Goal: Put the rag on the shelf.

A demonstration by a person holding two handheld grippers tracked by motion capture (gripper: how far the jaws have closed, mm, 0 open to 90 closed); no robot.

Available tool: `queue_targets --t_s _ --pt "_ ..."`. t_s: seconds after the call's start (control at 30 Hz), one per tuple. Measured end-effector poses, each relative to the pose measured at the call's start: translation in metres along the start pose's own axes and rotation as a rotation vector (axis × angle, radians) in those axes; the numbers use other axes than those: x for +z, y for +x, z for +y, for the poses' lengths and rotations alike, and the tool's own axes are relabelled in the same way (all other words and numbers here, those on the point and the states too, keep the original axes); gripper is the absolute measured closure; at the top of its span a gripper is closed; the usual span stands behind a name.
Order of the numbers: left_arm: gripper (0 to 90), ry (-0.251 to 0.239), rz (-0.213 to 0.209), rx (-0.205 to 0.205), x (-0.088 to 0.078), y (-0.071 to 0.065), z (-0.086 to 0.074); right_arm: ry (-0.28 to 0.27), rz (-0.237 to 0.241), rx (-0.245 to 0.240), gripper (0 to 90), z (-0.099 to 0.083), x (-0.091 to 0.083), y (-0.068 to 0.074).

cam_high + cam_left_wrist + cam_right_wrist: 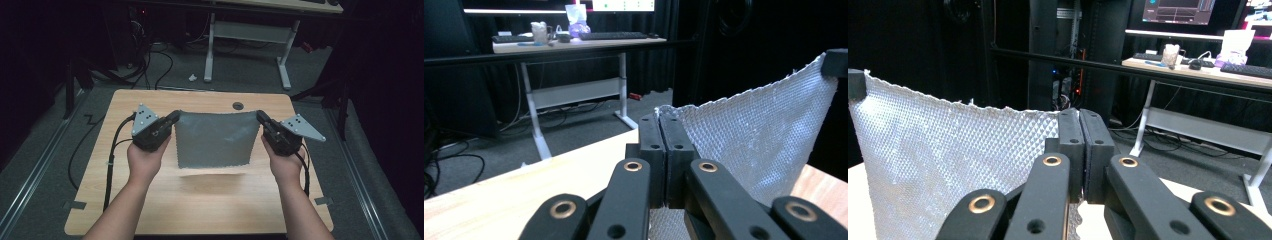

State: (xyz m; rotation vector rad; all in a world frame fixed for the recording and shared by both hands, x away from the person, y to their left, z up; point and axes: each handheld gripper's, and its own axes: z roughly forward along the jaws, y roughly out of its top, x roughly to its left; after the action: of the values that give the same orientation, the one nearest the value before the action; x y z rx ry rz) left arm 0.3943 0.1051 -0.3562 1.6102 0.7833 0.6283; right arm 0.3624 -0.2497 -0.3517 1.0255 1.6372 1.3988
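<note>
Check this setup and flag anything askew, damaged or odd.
Nothing stands out. The grey cloth hangs level between the left claw and the right claw, each shut on a top corner, its lower edge clear of the wooden table and casting a shadow there. No tears or spills are visible.

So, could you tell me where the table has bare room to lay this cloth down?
The wooden table is bare nearly everywhere: beneath the hanging grey cloth, toward the near edge between the forearms. Only the left gripper and right gripper, pinching its top corners, crowd the middle.
</note>
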Motion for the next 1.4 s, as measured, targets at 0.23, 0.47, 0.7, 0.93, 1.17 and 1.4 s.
queue_targets --t_s 0.23,0.47,0.7,0.93,1.17,1.4 --pt "89.2 -0.005 0.025 0.029 0.013 0.011 0.012 -0.003 -0.005 0.007 90.0 0.009 0.016 -0.005" --pt "89.2 0.004 0.050 0.046 0.033 0.024 0.024 0.007 -0.011 0.006 90.0 0.019 0.037 -0.014" --pt "89.2 0.022 0.078 0.047 0.054 0.039 0.033 0.028 -0.019 -0.006 90.0 0.027 0.061 -0.023" --pt "89.1 0.095 0.099 0.047 0.082 0.048 0.028 0.077 -0.034 0.003 90.0 0.025 0.089 -0.037" --pt "89.4 0.208 0.064 -0.007 0.103 0.059 0.000 0.179 -0.025 0.005 90.0 0.005 0.114 -0.047" --pt "89.4 0.257 0.036 -0.026 0.105 0.060 -0.022 0.224 -0.014 0.005 90.0 -0.012 0.121 -0.048"
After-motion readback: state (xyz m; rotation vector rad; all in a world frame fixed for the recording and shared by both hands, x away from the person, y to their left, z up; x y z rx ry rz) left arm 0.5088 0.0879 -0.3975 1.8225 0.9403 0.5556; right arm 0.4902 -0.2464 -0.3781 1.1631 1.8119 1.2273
